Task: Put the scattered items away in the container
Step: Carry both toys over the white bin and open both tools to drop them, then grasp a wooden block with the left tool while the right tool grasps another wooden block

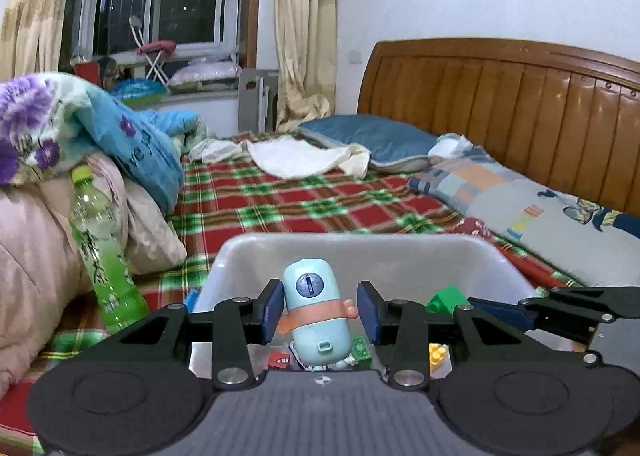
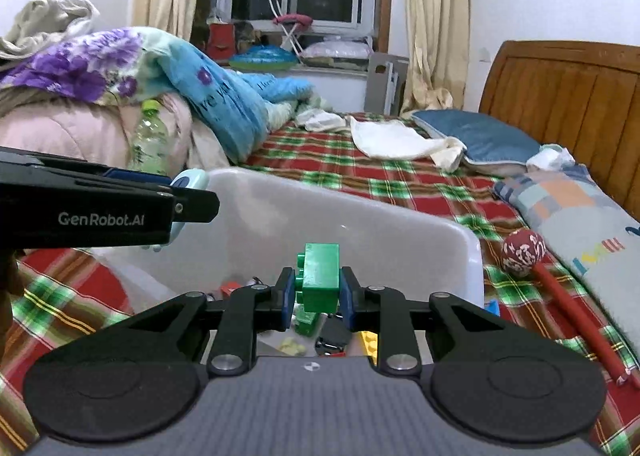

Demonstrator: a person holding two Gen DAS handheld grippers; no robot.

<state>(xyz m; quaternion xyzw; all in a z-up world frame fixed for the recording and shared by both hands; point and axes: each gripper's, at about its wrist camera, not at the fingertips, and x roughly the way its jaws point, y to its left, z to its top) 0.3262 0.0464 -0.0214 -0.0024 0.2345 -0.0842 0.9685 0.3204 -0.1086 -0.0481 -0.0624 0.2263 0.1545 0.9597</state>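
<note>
Trouble, if it comes, would likely start with the left gripper [image 1: 319, 310]: its blue pads [image 1: 273, 308] seem to hold the pale blue toy figure [image 1: 316, 312] from the sides, yet a gap shows beside the far pad, and I cannot tell how firmly the smooth, rounded plastic body is caught. A capsule shape with glossy skin could twist or slide out early and bounce off the rim of the white bin [image 1: 344, 242] onto the plaid blanket [image 1: 280, 195]. The right gripper [image 2: 317, 298] is closed tight on a green building block [image 2: 320, 276], whose flat faces and hard studded top give the pads a surer seat. Both toys hang ahead of the fingers, above the open bin. Beneath the fingers lie more blocks, yellow and green, and a small dark toy, so a hard drop could knock pieces about. The two grippers sit close, the left one just beside the right in the right wrist view, and they could bump on release. A red mallet [image 2: 560, 296] with a round patterned head lies on the blanket beyond the bin.
</note>
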